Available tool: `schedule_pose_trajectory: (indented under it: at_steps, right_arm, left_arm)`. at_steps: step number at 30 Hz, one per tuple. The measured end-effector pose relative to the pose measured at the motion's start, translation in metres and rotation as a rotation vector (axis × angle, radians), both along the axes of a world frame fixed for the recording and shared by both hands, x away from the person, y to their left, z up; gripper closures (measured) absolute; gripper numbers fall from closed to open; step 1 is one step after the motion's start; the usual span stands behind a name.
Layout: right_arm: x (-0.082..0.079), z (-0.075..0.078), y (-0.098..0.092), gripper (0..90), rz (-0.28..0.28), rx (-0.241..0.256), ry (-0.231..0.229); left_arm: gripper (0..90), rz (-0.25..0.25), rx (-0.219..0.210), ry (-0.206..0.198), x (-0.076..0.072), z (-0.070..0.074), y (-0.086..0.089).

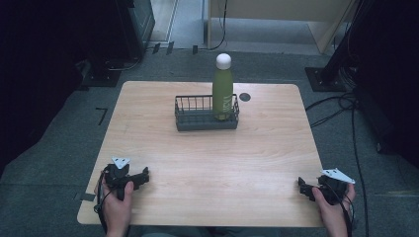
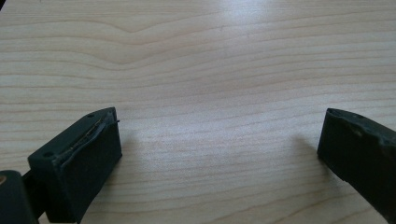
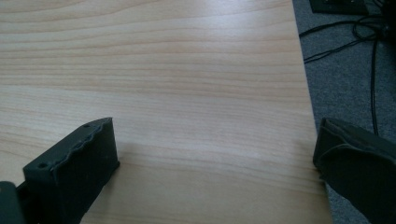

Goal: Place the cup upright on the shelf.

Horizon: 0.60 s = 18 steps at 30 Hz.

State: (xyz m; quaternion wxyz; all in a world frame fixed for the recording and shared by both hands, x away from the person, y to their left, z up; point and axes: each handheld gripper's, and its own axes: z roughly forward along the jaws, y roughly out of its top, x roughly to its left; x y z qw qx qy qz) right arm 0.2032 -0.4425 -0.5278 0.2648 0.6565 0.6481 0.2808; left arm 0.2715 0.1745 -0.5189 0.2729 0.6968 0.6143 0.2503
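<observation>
We recorded: a green bottle (image 1: 223, 94), white-capped, upright at the right end of a dark wire basket (image 1: 197, 120) on the tabletop (image 1: 212, 158); left gripper (image 1: 144, 177) and right gripper (image 1: 302, 187) at the near corners, jaws spread, holding nothing.

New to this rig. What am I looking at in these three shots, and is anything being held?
No robot here: a person holds a hand-held two-jaw gripper in each hand. The high view looks down on a light wooden table, with the left gripper and right gripper near its front corners. At the far side, a tall green bottle with a white cap stands in the right end of a dark wire basket. The other two pictures come from cameras riding on the grippers, looking along their black jaws. Both grippers are open over bare wood, holding nothing.
</observation>
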Motion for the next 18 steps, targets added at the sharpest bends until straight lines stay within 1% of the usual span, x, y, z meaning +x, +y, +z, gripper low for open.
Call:
schedule_pose_trajectory:
  at_steps: [3, 18]
  right_arm:
    - [-0.0005, 0.0, -0.0008, 0.0, -0.013, 0.0, 0.0]
    - [-0.0005, 0.0, -0.0009, 0.0, -0.014, 0.001, 0.0]
  left_arm:
    - [0.0, -0.001, 0.001, 0.0, 0.0, 0.0, 0.0001]
    - [0.0, 0.0, 0.0, 0.0, 0.0, 0.0, 0.0]
